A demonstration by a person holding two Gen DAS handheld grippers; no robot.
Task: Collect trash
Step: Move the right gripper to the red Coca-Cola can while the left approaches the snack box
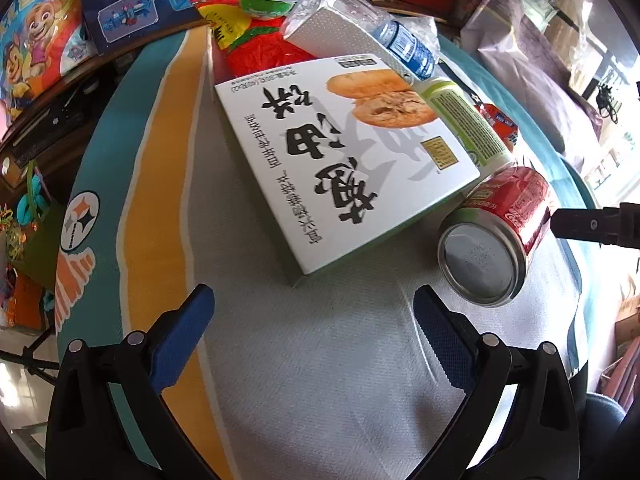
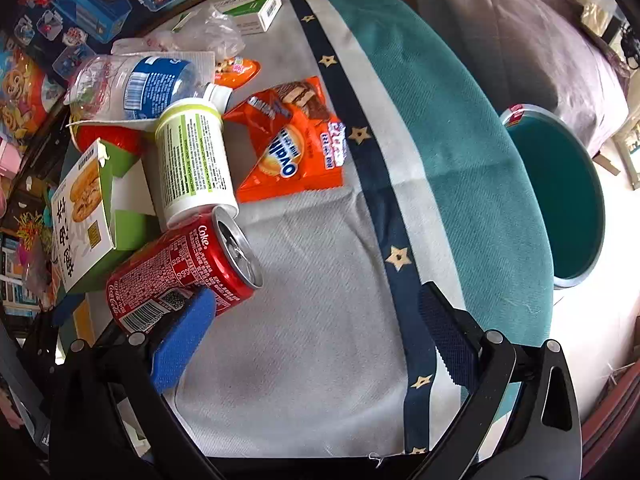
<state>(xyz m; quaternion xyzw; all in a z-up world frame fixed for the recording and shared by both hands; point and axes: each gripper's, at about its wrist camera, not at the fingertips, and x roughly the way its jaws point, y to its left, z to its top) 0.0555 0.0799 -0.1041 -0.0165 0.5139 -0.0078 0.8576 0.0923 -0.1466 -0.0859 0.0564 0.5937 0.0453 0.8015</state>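
The Coke can [image 2: 180, 276] is lying on its side, touching the wide-open, empty right gripper's [image 2: 316, 332] left fingertip [image 2: 188, 328], nearer than the equally open, empty left gripper [image 1: 314, 328].

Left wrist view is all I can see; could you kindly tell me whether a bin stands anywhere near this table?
Observer: Yes. The right wrist view shows an open teal bin just past the edge of the tablecloth, lower than the tabletop.
Operator: Thank you. Has the Coke can been opened?
Observer: Yes. The Coke can lies on its side, and its top shows an open mouth.
Operator: And the right gripper?
Observer: The right gripper is open, with one blue pad at the can's side; I cannot tell whether they touch.
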